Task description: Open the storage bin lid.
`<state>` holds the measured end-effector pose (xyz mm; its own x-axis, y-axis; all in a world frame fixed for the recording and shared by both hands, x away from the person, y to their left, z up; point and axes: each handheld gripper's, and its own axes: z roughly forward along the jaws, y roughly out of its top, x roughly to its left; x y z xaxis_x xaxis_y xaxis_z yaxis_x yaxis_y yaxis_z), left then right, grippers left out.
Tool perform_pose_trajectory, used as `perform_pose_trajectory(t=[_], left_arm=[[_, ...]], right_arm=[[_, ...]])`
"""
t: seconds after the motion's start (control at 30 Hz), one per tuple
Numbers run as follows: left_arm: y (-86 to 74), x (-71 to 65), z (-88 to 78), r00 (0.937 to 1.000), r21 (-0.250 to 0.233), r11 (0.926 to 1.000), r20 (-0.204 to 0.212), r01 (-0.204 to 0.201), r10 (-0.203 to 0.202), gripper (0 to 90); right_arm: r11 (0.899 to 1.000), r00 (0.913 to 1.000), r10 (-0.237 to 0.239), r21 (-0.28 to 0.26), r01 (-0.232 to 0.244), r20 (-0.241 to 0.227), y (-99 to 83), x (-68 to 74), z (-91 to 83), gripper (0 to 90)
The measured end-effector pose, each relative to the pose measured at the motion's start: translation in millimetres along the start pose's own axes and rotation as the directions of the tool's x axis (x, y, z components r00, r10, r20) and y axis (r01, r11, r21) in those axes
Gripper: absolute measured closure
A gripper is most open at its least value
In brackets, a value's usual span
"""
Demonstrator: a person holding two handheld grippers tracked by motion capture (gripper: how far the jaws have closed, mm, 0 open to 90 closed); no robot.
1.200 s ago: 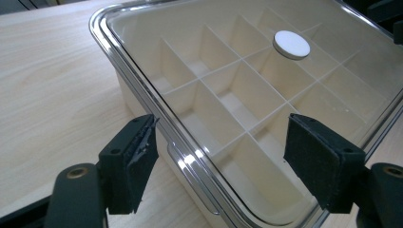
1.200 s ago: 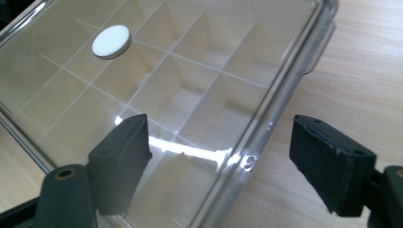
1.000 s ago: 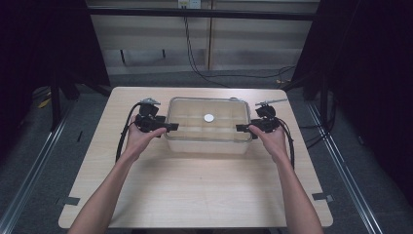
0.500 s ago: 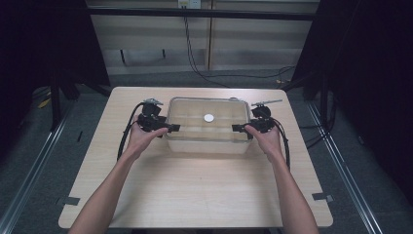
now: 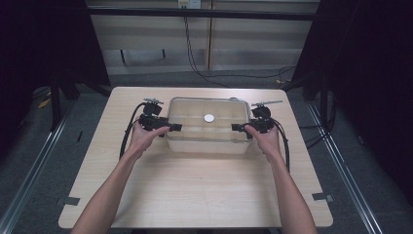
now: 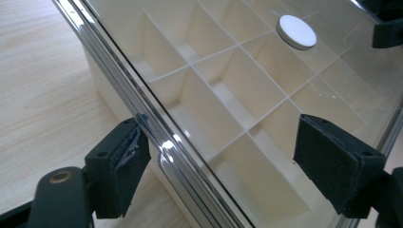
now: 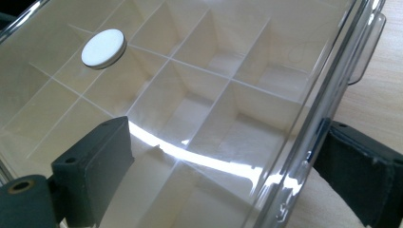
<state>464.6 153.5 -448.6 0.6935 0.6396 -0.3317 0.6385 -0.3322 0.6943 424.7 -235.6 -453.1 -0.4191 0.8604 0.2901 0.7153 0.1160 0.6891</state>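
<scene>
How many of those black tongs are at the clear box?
2: the left tongs straddle the lid edge at the clear box's left end, the right tongs its right end.

The right tool (image 7: 228, 175) straddles the near edge of a clear compartment box (image 7: 199, 95), one jaw at 7 o'clock above the lid, the other at 4 o'clock below its rim, spread wide after just opening. A white disc (image 7: 103, 48) rests on the lid at 11 o'clock. Wooden worktop (image 7: 380, 90) shows at 3 o'clock.
</scene>
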Motion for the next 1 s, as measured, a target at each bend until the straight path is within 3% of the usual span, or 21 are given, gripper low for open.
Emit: perform_pose_trajectory(t=[0.03,0.17,0.3,0.37,0.5,0.73,0.9,1.0], left_arm=[[-0.4,0.9,0.8,0.9999,-0.001,1.0,0.013,0.0,0.0,19.1],[0.2,-0.7,1.8,1.0,0.002,1.0,0.003,-0.004,0.004,17.5],[0.4,-0.6,-0.1,0.9999,-0.002,1.0,-0.009,0.009,-0.009,21.3],[0.0,-1.2,-1.3,0.9998,-0.009,0.9999,-0.016,0.01,-0.01,22.9],[0.7,-4.5,-5.1,0.9984,-0.016,0.9995,-0.051,-0.026,0.025,25.1],[-2.6,-4.3,-5.4,0.9982,-0.043,0.999,-0.06,-0.01,0.007,25.6],[-3.1,-5.0,-6.7,0.998,-0.05,0.9983,-0.058,-0.029,0.026,26.1],[-3.0,-6.0,-9.1,0.9979,-0.061,0.9977,-0.06,-0.029,0.026,31.0]], right_arm=[[1.0,1.0,0.0,0.0,0.0,0.0,0.0,0.0,0.0,6.5],[1.0,0.9999,0.013,-0.004,-0.013,-0.007,-1.0,-1.0,0.3,6.6],[1.0,0.9993,-0.005,-0.006,0.006,0.037,0.8,5.1,-0.7,7.5],[1.0,0.9993,-0.005,-0.01,0.005,0.038,0.0,5.1,-0.9,7.5],[1.0,0.9994,0.001,-0.02,-0.001,0.036,-1.2,4.9,-1.0,7.5],[1.0,0.9987,0.008,-0.024,-0.006,0.05,-1.6,6.4,-1.2,7.5],[0.999,0.9967,-0.023,-0.035,0.025,0.078,-1.2,9.2,-4.4,8.1],[0.998,0.9962,-0.024,-0.049,0.029,0.084,-1.4,9.0,-7.4,11.0]])
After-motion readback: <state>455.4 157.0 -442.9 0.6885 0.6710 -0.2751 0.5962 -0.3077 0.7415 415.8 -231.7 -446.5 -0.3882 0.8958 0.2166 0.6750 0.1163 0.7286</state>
